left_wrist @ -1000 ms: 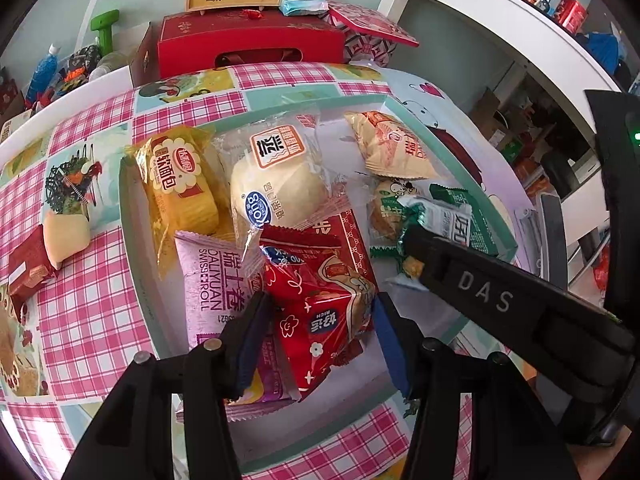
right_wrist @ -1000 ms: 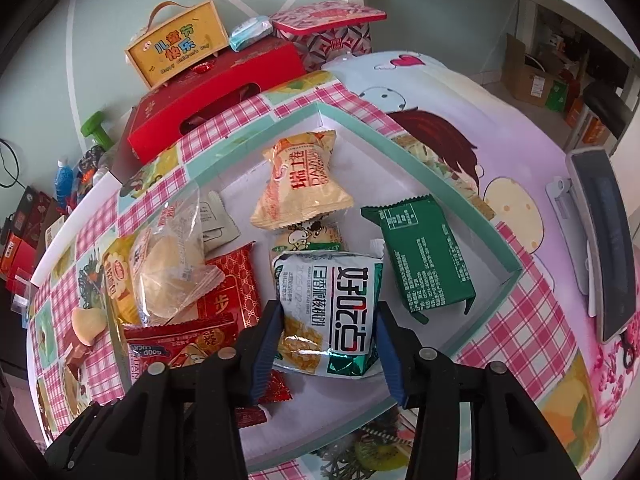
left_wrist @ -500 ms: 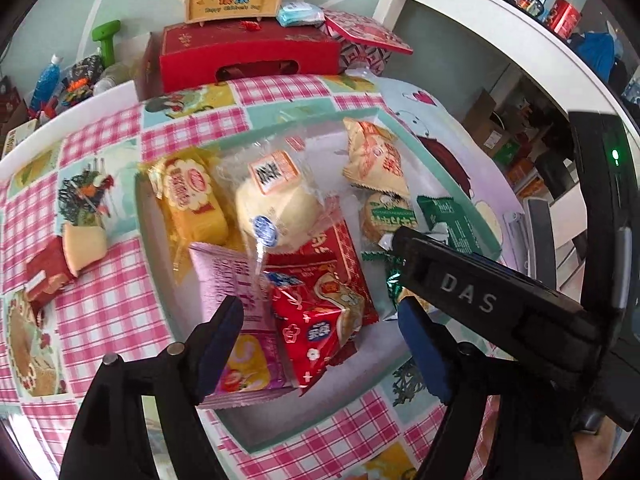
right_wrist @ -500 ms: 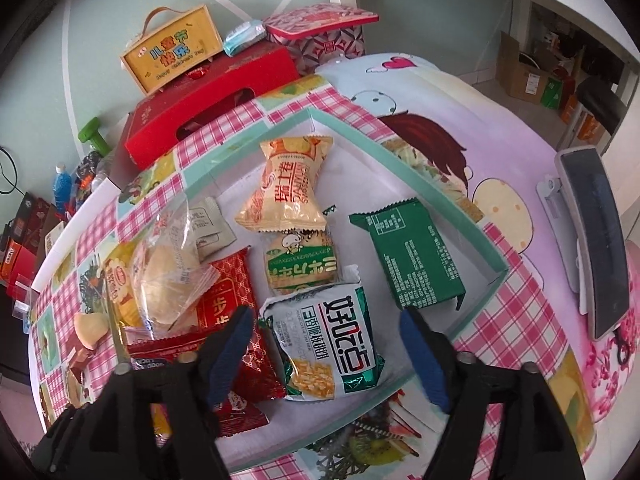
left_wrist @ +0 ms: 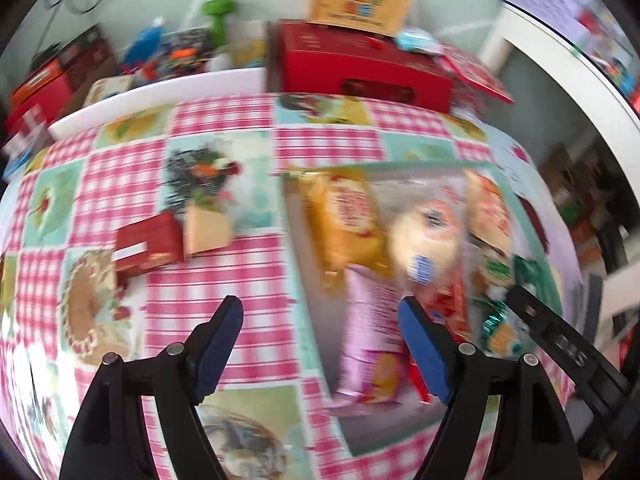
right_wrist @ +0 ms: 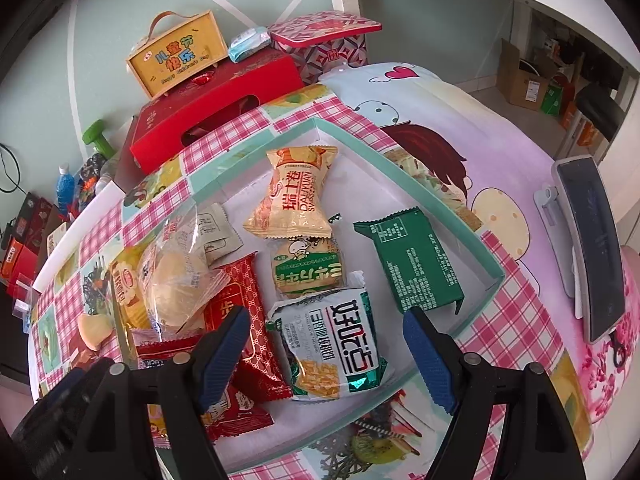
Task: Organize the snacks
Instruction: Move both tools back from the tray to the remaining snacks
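Note:
A teal-rimmed tray [right_wrist: 440, 208] on the checked tablecloth holds several snack packets. My right gripper [right_wrist: 326, 316] stands open just above a silver-green packet [right_wrist: 340, 344] that lies flat in the tray, its pads clear of it. A dark green packet [right_wrist: 416, 260], a yellow Swiss roll [right_wrist: 294, 196] and a bagged bun [right_wrist: 176, 280] lie around it. The left wrist view is blurred. My left gripper [left_wrist: 319, 308] is open and empty over the tray's left rim [left_wrist: 296, 240], beside a pink packet [left_wrist: 372, 332]. A small red packet [left_wrist: 146, 246] and a beige one [left_wrist: 208, 230] lie loose on the cloth.
A red gift box [right_wrist: 216, 108], a yellow handled box [right_wrist: 176, 60] and a patterned tin [right_wrist: 324, 44] stand behind the tray. A dark screen on a stand [right_wrist: 588, 248] sits at the right. Bottles and a green dumbbell [left_wrist: 218, 12] crowd the far left.
Both grippers opened. The left let go of the red packet and swung left toward the tablecloth. The right released the silver-green packet, which now lies in the tray.

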`<state>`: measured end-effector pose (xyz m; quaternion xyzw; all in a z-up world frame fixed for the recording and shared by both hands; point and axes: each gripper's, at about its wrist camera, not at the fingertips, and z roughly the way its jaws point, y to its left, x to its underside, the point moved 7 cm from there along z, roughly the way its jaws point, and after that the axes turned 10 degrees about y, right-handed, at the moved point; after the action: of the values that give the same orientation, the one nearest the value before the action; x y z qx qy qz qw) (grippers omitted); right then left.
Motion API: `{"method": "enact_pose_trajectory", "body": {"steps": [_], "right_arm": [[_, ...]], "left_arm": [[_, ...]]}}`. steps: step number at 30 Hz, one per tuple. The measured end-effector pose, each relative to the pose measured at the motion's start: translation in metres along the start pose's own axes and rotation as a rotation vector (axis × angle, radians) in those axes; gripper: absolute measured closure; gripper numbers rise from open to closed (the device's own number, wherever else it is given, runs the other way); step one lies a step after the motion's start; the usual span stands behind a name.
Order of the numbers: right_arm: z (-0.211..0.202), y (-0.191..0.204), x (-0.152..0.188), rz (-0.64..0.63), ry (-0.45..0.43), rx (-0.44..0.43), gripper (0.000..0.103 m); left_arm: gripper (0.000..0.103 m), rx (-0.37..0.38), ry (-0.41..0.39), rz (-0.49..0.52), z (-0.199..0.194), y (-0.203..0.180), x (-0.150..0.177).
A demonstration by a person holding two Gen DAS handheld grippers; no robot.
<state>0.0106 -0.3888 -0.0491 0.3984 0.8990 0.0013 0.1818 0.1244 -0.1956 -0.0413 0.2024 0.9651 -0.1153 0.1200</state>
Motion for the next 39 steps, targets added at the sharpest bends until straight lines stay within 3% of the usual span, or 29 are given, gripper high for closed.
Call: {"method": "enact_pose_trajectory", "body": {"steps": [5,12,18,20,21,31,39], "right_arm": [[0.002,0.014,0.002,-0.044,0.004,-0.004,0.021],[0.000,0.035,0.006,-0.101,-0.003,-0.014,0.021],[-0.001,0.055,0.012,-0.170,-0.010,-0.024,0.021],[0.000,0.059,0.012,-0.184,-0.013,-0.021,0.012],[0.000,0.059,0.012,-0.187,-0.017,-0.017,0.000],[0.001,0.054,0.011,-0.176,-0.019,-0.004,0.000],[-0.013,0.062,0.010,-0.198,-0.067,-0.011,0.000]], "left_arm": [[0.013,-0.045,0.021,-0.135,0.006,0.038,-0.001],[0.012,-0.062,0.024,-0.216,0.006,0.062,0.000],[0.008,-0.048,0.039,-0.220,0.010,0.060,0.002],[0.005,-0.043,0.047,-0.217,0.012,0.057,0.003],[0.004,-0.043,0.048,-0.216,0.013,0.056,0.003],[0.003,-0.060,0.061,-0.211,0.016,0.056,0.004],[0.003,-0.144,0.025,-0.161,0.007,0.060,0.000]]}}
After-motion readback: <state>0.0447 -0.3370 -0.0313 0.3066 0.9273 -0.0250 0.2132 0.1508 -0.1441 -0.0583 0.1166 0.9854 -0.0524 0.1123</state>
